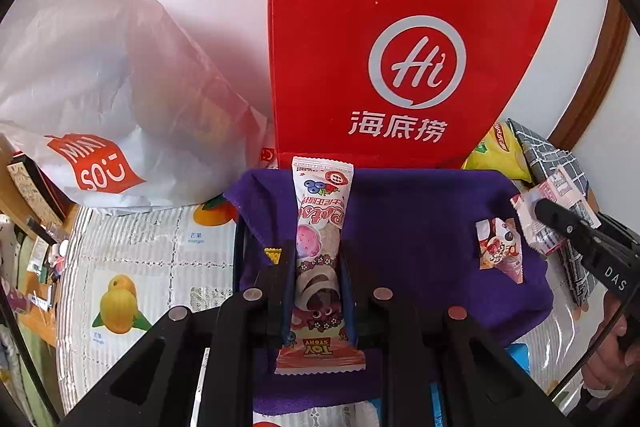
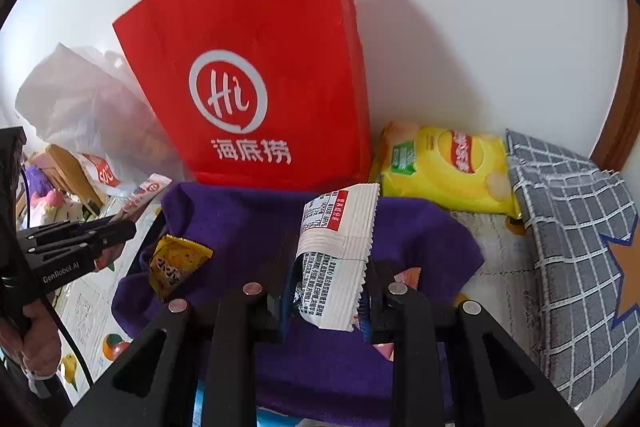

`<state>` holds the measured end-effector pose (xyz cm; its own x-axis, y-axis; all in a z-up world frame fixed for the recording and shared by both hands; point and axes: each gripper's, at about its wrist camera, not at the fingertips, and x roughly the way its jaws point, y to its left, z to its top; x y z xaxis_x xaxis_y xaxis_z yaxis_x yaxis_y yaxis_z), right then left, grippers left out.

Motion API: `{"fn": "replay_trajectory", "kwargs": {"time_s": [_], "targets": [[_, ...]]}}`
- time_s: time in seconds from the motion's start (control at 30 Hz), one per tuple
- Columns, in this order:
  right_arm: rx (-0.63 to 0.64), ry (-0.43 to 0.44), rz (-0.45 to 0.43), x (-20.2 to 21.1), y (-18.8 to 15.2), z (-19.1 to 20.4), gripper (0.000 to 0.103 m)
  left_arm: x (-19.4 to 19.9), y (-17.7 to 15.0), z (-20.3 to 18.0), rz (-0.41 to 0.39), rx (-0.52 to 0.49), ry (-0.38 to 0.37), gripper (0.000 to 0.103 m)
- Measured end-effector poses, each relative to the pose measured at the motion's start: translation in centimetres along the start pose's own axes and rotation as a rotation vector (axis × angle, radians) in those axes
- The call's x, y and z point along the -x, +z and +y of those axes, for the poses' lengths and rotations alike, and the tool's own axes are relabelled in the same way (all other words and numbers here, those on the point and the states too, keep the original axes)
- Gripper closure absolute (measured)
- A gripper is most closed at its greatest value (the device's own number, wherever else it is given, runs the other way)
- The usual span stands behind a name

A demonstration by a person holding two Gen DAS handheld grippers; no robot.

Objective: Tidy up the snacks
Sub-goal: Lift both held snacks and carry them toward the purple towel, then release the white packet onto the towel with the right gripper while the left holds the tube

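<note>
Snacks pinched: pink wafer packet (image 1: 318, 259) in left gripper (image 1: 318, 291), white packet (image 2: 336, 267) in right gripper (image 2: 326, 291), both above purple-lined bin (image 2: 248, 223). Slick wrappers could slide out, missing near rim.

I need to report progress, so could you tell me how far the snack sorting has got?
Done: a yellow snack and a pink snack lie on the purple cloth. In hand: the left gripper and right gripper each clamp a wrapper. Left: the chip bag sits outside.
</note>
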<state>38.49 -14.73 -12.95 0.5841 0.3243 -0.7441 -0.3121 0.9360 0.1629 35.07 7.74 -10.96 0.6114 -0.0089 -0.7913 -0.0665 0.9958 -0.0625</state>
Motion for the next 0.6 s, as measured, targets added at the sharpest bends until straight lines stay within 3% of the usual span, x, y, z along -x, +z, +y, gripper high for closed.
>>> {"fn": "replay_trajectory", "kwargs": {"time_s": [0.3,0.6], "targets": [[0.089,0.033,0.114,-2.6,-1.2,2.4,0.077,-0.9,-0.2,-0.2,0.041,-0.004,0.003,0.084],[0.155,-0.055,0.224,-4.4,-2.4,2.5,0.077,-1.4,-0.3,-0.5,0.065,-0.009,0.002,0.084]]}}
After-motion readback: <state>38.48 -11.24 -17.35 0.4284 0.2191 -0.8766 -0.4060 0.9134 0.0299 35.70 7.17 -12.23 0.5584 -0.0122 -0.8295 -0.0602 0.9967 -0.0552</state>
